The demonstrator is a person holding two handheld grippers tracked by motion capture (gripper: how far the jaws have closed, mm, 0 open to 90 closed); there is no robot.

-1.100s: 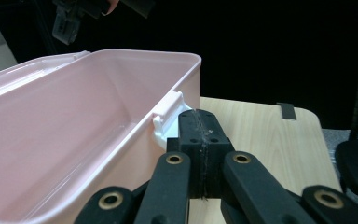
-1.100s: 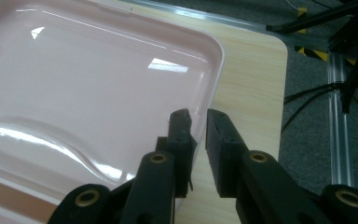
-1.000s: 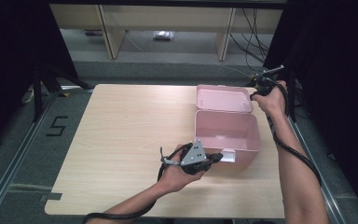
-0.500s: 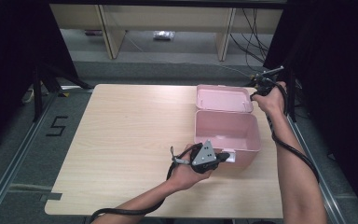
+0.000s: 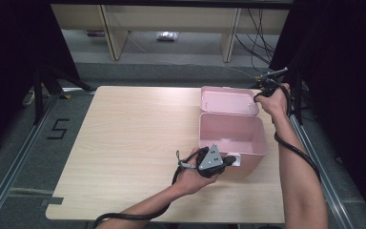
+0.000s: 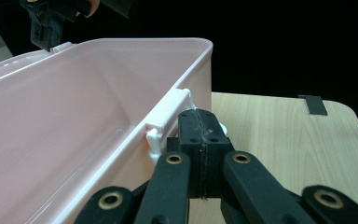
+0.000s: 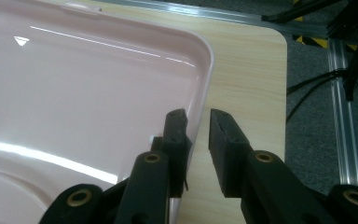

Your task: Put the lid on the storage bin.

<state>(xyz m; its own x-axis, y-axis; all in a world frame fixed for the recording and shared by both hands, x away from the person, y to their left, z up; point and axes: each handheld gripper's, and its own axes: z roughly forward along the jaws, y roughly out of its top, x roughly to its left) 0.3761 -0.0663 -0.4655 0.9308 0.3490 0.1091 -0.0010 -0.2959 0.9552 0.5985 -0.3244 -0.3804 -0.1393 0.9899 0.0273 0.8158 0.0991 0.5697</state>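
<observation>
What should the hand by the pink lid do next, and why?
Probably draw the right gripper back off the lid. Its fingers have just been opening and now straddle the lid's rim with a gap on one side, so they no longer pinch it. The lid lies open behind the pink box, while the shut left gripper rests at the box's front latch.
</observation>
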